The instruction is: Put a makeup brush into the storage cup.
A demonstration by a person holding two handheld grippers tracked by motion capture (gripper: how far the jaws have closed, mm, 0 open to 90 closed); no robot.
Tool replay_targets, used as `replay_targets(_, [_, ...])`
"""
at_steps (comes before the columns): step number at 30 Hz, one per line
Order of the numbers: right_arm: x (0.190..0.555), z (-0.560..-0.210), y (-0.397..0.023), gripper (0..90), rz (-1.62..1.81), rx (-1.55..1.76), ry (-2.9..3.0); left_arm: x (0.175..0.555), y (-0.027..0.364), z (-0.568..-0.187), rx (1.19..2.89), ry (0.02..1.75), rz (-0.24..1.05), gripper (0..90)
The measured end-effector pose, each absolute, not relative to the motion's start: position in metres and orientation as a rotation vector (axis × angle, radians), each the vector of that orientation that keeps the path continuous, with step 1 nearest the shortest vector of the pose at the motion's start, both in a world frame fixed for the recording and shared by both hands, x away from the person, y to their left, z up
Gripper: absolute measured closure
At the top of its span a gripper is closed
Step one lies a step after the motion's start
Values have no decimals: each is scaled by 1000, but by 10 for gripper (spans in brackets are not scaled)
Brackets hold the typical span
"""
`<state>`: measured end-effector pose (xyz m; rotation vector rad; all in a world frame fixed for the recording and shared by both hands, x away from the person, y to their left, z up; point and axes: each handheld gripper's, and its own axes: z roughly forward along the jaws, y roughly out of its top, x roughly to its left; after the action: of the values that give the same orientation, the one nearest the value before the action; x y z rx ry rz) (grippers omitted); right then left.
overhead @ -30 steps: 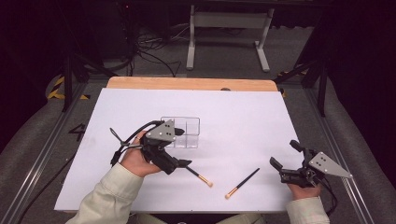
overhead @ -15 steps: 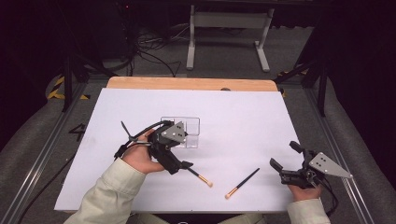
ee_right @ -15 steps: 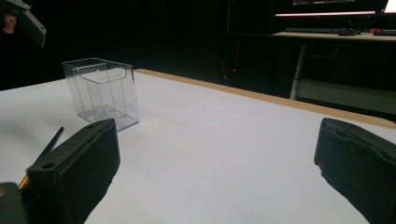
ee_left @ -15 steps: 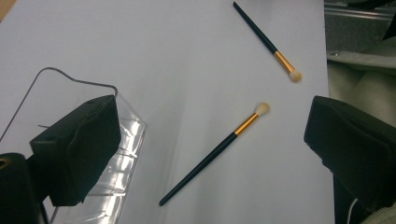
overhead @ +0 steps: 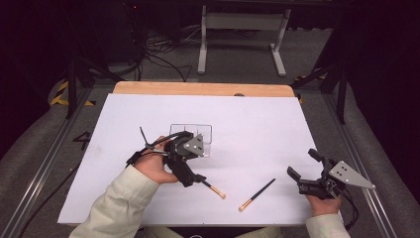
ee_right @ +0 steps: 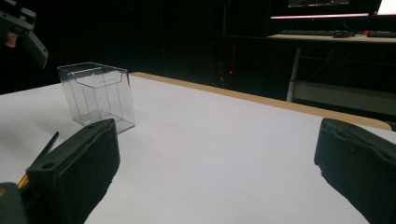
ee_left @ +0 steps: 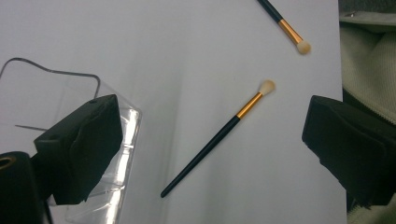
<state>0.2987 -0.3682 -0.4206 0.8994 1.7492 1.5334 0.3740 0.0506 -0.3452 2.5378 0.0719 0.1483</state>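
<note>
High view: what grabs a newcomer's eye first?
The left gripper, jaws wide open, pointing down over a black makeup brush with a gold band and pale tip on the white table. A second, similar brush lies to its right, apart from it. A clear plastic box stands behind the left gripper, and the right gripper sits open at the table's right edge.
</note>
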Motion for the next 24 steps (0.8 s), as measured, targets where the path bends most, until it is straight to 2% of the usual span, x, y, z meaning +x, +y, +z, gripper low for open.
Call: replay_targets(24, [294, -422, -373, 7, 1512, 910, 1744, 380, 25, -383, 2667, -3, 42, 135])
